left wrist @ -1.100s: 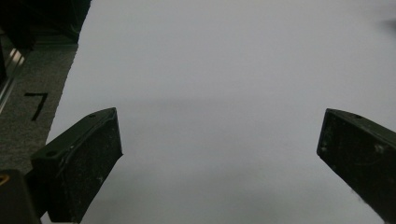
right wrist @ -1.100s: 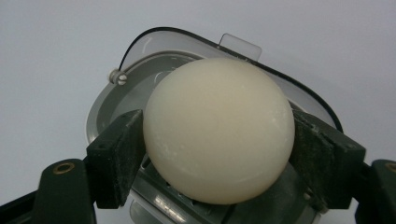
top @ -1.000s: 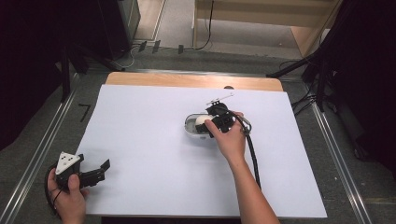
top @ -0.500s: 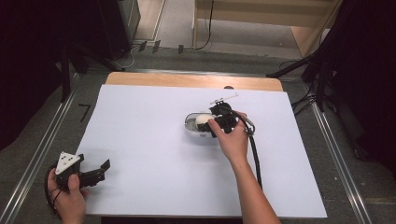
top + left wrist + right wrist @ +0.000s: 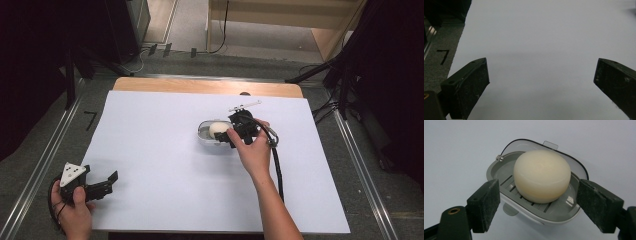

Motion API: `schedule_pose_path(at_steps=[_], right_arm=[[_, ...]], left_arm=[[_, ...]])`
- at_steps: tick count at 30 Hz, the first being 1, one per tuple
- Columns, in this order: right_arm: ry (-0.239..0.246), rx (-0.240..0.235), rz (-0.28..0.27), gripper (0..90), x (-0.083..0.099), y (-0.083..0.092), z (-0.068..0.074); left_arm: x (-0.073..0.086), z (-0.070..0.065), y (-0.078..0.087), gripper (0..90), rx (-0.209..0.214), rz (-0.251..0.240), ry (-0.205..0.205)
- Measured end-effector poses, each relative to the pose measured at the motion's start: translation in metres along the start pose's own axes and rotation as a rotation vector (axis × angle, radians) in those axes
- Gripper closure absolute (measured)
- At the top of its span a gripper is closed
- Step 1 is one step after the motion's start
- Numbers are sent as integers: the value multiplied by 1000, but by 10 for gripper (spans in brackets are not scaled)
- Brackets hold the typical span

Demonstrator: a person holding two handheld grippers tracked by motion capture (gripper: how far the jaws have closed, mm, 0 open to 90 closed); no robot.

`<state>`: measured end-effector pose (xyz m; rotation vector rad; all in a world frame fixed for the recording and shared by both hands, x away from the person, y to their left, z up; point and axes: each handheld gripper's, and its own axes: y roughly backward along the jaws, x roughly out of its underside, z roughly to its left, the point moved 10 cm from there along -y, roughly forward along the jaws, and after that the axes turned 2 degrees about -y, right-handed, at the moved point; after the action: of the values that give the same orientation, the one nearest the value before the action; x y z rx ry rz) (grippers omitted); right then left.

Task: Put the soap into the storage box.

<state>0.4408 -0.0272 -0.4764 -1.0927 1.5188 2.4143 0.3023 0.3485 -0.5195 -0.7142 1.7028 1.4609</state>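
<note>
A round cream soap (image 5: 541, 178) lies in a grey soap dish (image 5: 559, 216) whose clear lid stands open behind it. In the high view the soap (image 5: 217, 130) and its dish (image 5: 204, 136) sit right of the sheet's middle. My right gripper (image 5: 537, 192) reaches over the dish from the right (image 5: 225, 137). Its jaws have just been opening, and the soap sits between the pads (image 5: 485, 202) with a gap on both sides. My left gripper (image 5: 107, 182) rests at the sheet's near left corner, open (image 5: 541, 72) with nothing between its jaws.
A white sheet (image 5: 165, 165) covers the table, and a wooden strip (image 5: 200, 86) shows at its far edge. Metal rails (image 5: 40, 170) run along both sides. The right gripper's black cable (image 5: 277, 167) trails back beside the forearm.
The right gripper has shifted slightly at the soap dish. The soap stays in the dish. The left gripper has not moved.
</note>
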Motion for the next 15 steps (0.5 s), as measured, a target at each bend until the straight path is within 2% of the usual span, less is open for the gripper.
schedule_pose_path(at_steps=[9,15], right_arm=[[-8,-6,-3,179,13,9,-6],[-12,-11,-13,152,26,19,-16]], left_arm=[[0,0,0,4,0,0,2],[0,0,0,4,-1,-1,1]])
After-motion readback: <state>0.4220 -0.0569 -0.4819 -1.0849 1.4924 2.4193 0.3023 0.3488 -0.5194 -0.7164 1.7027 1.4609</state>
